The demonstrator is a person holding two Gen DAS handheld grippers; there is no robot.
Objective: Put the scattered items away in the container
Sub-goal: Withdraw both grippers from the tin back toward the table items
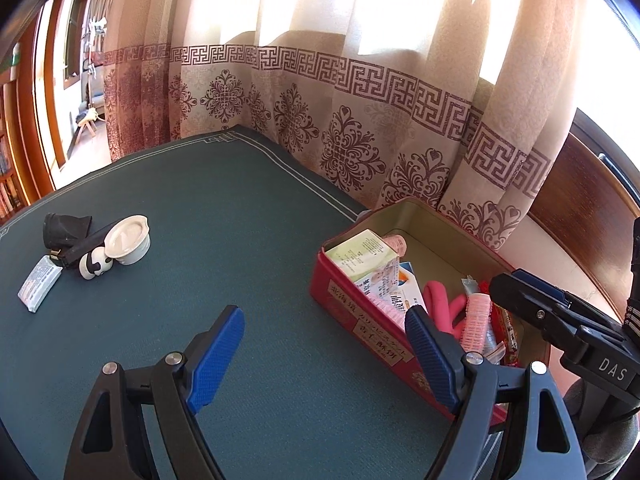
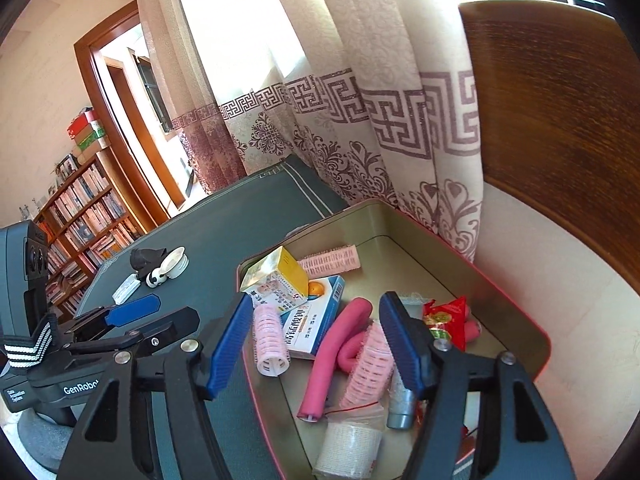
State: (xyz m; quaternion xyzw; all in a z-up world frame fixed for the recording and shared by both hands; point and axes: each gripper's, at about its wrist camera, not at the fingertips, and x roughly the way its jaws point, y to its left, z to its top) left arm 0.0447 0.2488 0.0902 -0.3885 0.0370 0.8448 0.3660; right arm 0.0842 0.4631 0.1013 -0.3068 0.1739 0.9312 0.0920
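Observation:
My left gripper [image 1: 324, 314] is open and empty above the green mat [image 1: 240, 220], just left of the red tin [image 1: 360, 320]. Far left on the mat lie a black pouch with a strap [image 1: 64, 232], a white lid [image 1: 128, 240], a panda figure [image 1: 94, 266] and a white sachet [image 1: 40, 286]. My right gripper [image 2: 316, 300] stands open over the tin [image 2: 500, 280], gripping nothing. Below it in the tin lie pink hair rollers [image 2: 272, 336], a pink foam curler [image 2: 332, 344], medicine boxes [image 2: 312, 320], a red packet [image 2: 444, 316], a small tube [image 2: 402, 404] and a white roll [image 2: 348, 448].
A patterned curtain [image 1: 340, 120] hangs right behind the mat and the tin. A wooden board [image 2: 560, 100] stands at the right. A bookshelf [image 2: 84, 208] and a doorway [image 2: 132, 120] are far off to the left.

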